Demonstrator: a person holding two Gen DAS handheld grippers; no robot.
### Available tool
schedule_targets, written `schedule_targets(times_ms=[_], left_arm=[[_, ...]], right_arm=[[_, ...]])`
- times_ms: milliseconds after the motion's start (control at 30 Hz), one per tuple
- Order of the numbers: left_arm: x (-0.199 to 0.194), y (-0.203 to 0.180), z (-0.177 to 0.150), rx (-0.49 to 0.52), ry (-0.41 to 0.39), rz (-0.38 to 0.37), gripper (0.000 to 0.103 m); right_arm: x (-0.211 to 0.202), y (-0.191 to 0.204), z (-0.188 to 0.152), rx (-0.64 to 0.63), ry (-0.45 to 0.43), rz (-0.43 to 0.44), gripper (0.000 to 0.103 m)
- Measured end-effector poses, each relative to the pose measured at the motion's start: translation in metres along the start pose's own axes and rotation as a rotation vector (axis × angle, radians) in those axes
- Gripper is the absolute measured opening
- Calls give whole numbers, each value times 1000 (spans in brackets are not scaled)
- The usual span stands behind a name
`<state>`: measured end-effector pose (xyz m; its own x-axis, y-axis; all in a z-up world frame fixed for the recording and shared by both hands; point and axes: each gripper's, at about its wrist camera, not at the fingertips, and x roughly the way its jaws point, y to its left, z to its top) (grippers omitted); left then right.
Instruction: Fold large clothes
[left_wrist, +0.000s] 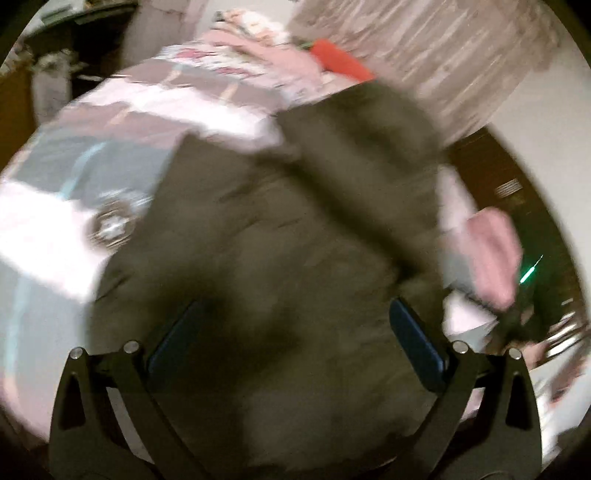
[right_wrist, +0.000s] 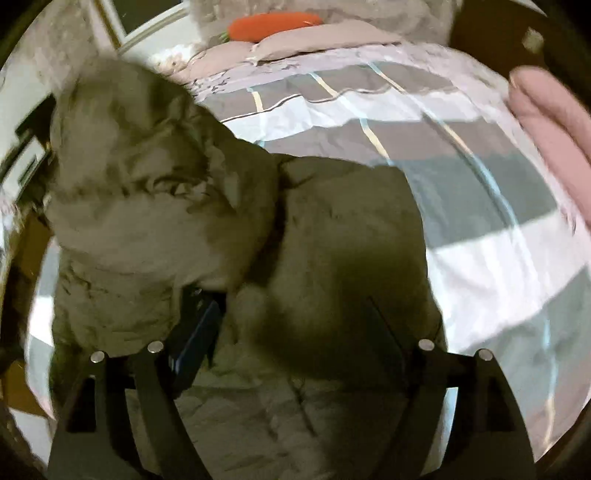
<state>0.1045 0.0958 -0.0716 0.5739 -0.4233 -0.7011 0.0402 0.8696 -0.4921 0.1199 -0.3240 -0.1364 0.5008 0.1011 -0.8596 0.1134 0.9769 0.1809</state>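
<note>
A large olive-green padded coat (left_wrist: 280, 236) lies on a bed with a grey, white and pink striped cover (left_wrist: 155, 110). In the blurred left wrist view my left gripper (left_wrist: 291, 332) is open, its blue pads (left_wrist: 417, 343) wide apart just over the coat body, with a sleeve (left_wrist: 369, 177) running up to the right. In the right wrist view the coat (right_wrist: 332, 229) fills the middle, with a bunched part (right_wrist: 140, 166) raised at the left. My right gripper (right_wrist: 291, 332) is open, its fingers spread with coat fabric between them; its right pad is hidden in the fabric.
An orange carrot-shaped cushion (right_wrist: 273, 24) and pillows (right_wrist: 314, 40) lie at the head of the bed. A pink-sleeved arm (left_wrist: 491, 254) shows at the right of the left wrist view, and pink cloth (right_wrist: 550, 133) at the right of the bed cover (right_wrist: 480, 184). Dark furniture (left_wrist: 498, 177) stands beside the bed.
</note>
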Motion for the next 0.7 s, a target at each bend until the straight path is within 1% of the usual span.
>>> schedule_targets(times_ms=[67,100,133,167,200,233,300,367,400,433,467,500,533,567,600,633,667,700], left_arm=[[8,-11,28,-44,-49,-77,101],[17,-15,41,-57,-47,-122,101],[36,-19,57,-79,3,-171,101],[50,-18,65,-108,43,-188,101],[68,-15,71,-163,89,-206,101],[90,-9,77,-238,128,-229,101],[116,-2,85,-311,151,-262,101],[145,8,95,-404,166,-256,101],[156,10,96,-436,183,-252,101],[171,12,98,-467,211,-263,101],[179,13,99,-488,224,-280,94],[188,13,100,-516,230,-307,72],[193,13,102,-526,237,-313,56],[198,13,103,-523,246,-289,21],[202,12,103,-516,251,-274,5],[204,12,103,-518,250,-285,4],[201,12,101,-523,231,-309,1],[195,8,100,-505,206,-312,0]], right_arm=[[5,6,-1,-1,55,0,80],[6,10,0,-5,88,19,80],[7,9,-3,2,95,34,80],[6,12,-2,16,91,60,80],[4,14,-3,27,89,84,82],[4,19,-2,35,92,132,82],[8,27,-1,31,105,172,82],[13,30,1,15,118,179,82],[14,34,1,3,121,181,82],[12,37,0,-5,123,183,82],[14,38,0,-10,127,184,82],[15,39,0,-12,133,186,83],[19,38,0,-12,144,189,83],[22,38,0,-8,151,191,83],[24,38,-3,5,165,199,83],[26,36,-3,16,174,209,83],[27,34,-4,29,182,220,83],[28,31,-4,48,189,234,83]])
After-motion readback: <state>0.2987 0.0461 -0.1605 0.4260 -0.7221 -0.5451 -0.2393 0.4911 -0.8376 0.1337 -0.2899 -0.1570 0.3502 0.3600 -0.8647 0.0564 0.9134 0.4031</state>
